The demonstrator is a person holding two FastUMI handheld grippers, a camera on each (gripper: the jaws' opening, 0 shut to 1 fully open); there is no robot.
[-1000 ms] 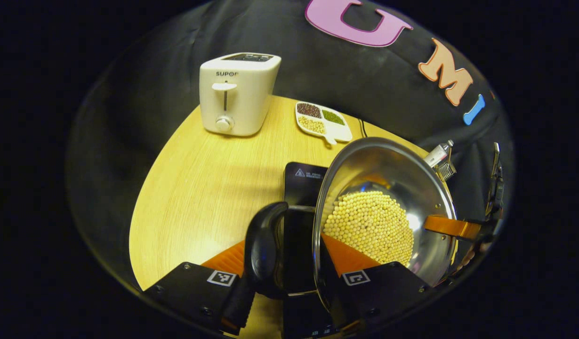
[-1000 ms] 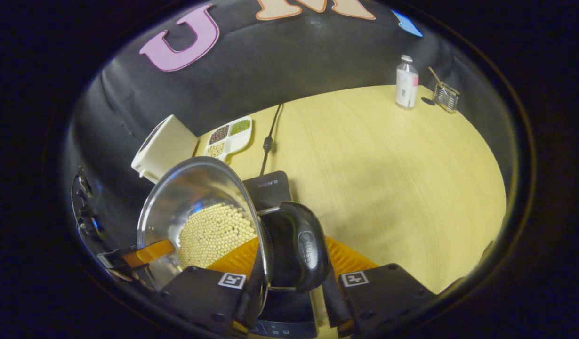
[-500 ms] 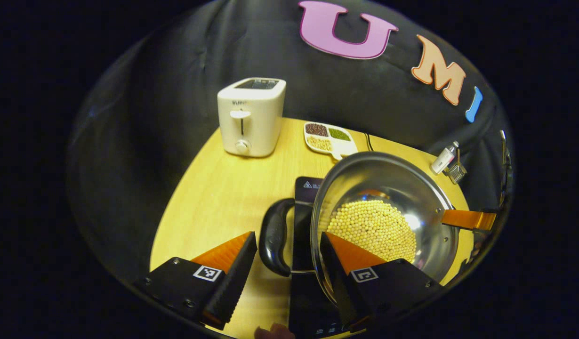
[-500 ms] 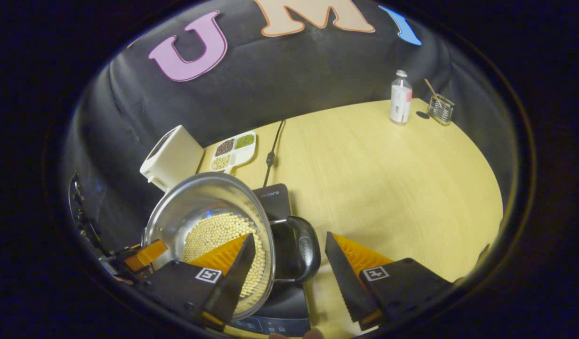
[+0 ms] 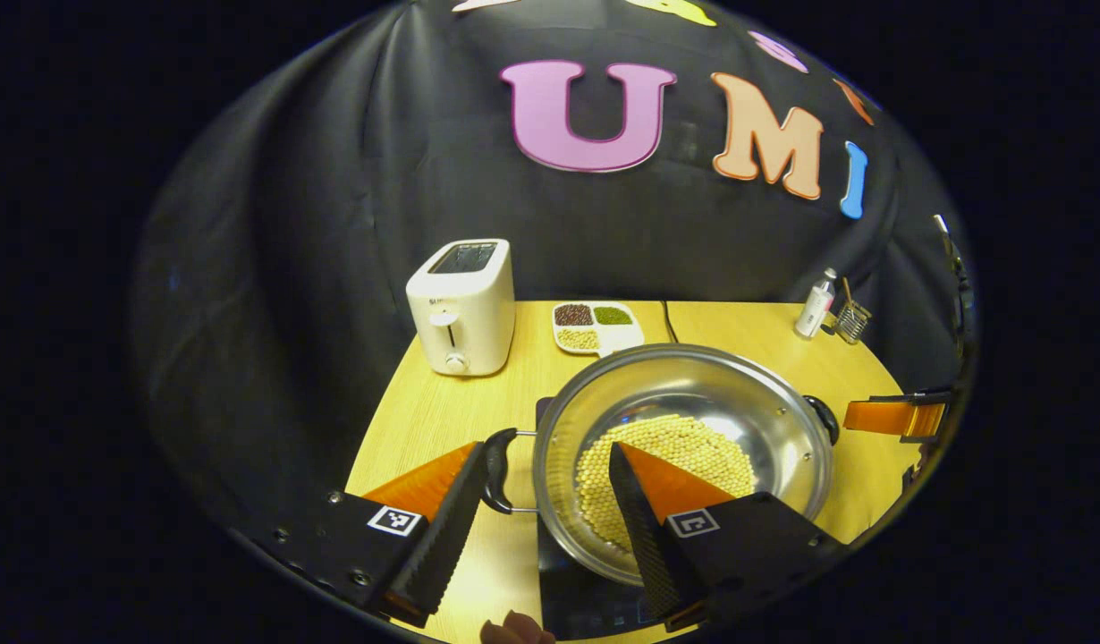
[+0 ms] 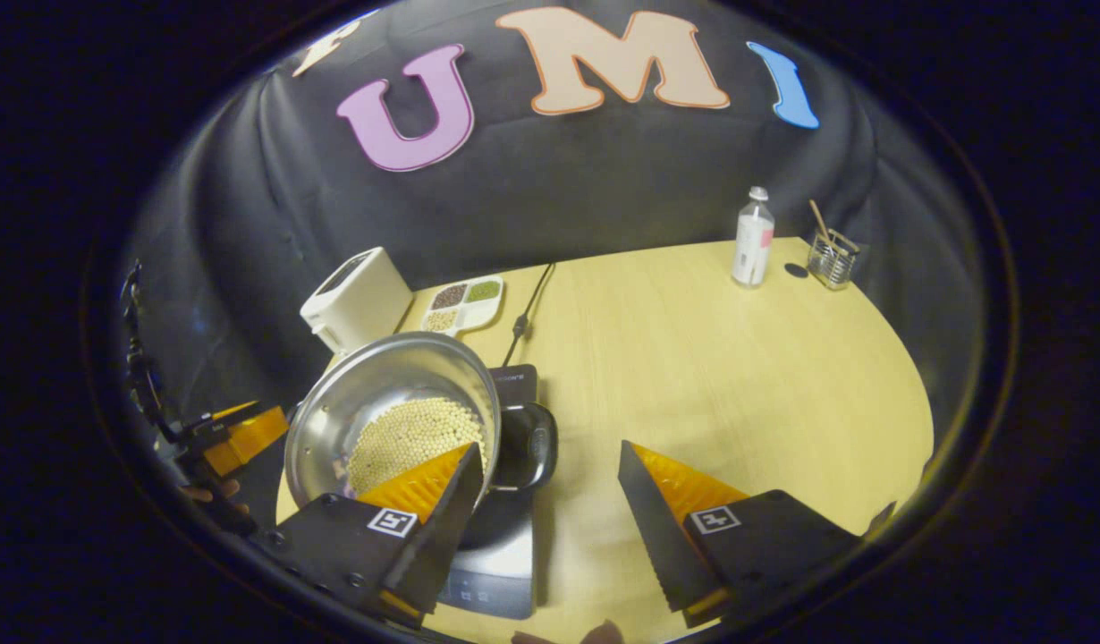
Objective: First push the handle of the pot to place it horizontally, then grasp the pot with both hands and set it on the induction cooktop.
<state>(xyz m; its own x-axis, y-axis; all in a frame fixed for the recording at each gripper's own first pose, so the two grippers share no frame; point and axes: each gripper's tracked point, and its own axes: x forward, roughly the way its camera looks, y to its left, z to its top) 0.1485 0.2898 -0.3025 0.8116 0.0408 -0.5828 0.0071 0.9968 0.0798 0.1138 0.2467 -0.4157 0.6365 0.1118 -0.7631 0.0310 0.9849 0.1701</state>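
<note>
A steel pot (image 5: 693, 394) holding pale beans sits on the black induction cooktop (image 5: 586, 599), which also appears under the pot (image 6: 371, 394) as the cooktop (image 6: 496, 563) in the right gripper view. Its black side handles (image 5: 496, 470) (image 6: 528, 447) lie level. My left gripper (image 5: 543, 519) is open, raised above and behind the pot's left handle. My right gripper (image 6: 550, 519) is open too, lifted above the right handle with nothing between its fingers. The other gripper (image 5: 899, 418) hangs off the pot's far side in the left gripper view.
A white toaster (image 5: 461, 304) and a divided dish of beans (image 5: 593, 325) stand at the back of the wooden table (image 6: 738, 376). A bottle (image 6: 752, 237) and a wire holder (image 6: 832, 259) stand far right. A black cable (image 6: 528, 309) runs from the cooktop.
Both grippers let go of the pot's handles, opened, and drew back and up. The pot now rests level on the cooktop.
</note>
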